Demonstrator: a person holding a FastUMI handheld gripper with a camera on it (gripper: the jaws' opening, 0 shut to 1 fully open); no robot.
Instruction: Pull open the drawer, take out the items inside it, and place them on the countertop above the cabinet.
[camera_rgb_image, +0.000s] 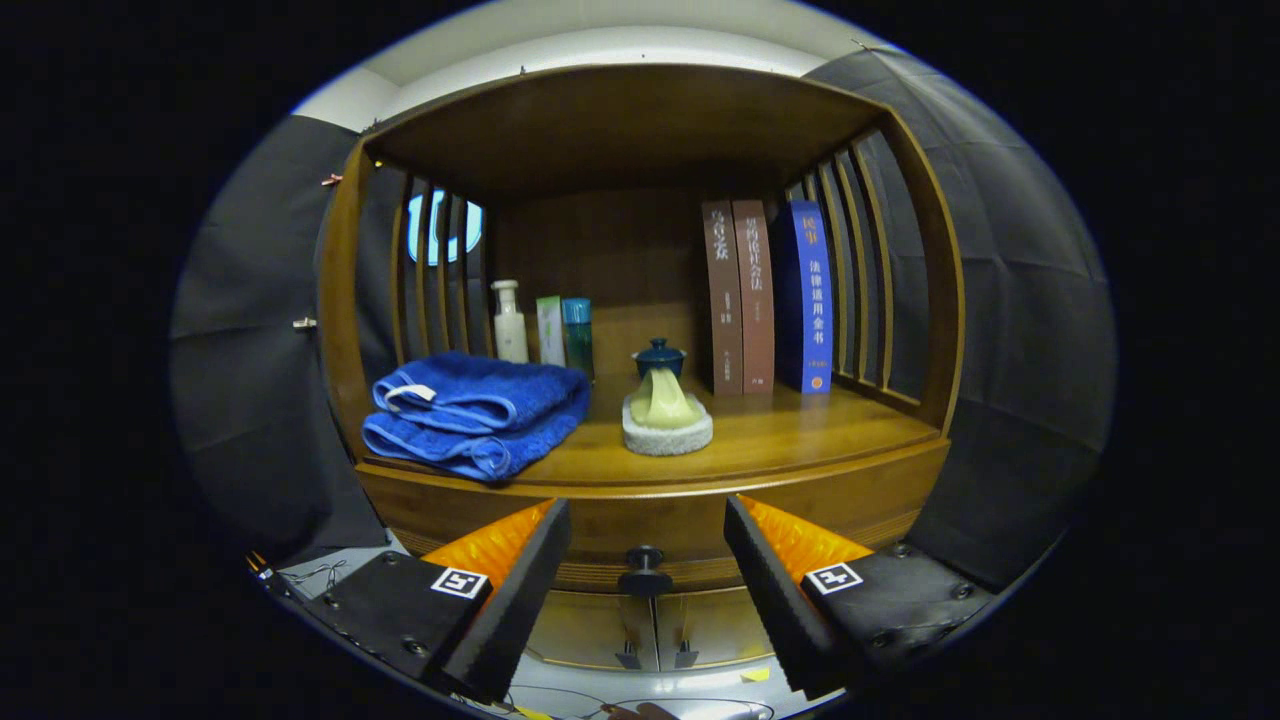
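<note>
So the gripper (647, 560) has its two fingers spread wide apart with nothing held, and the small dark round drawer knob (645, 571) sits right in the gap between them, not touched by either finger. That knob belongs to the closed wooden drawer front (650, 528) of a warm brown wooden cabinet, and the drawer is still fully shut so whatever's inside can't be seen. Straight up at 12 o'clock from the knob is the wooden countertop (800, 435). On it, up around 10 o'clock from the fingers, there's a folded blue terry towel (478, 412) near the front edge. Behind the towel stand a white pump bottle (510, 322), a pale green tube (550, 330) and a teal bottle (578, 335), all lined up close. Dead centre is a dark blue lidded ceramic cup (659, 357) with a yellow-green cloth on a round white pad (667, 418) just in front. At about 1 o'clock, two brown books (740, 297) and a blue book (808, 297) stand upright together.
</note>
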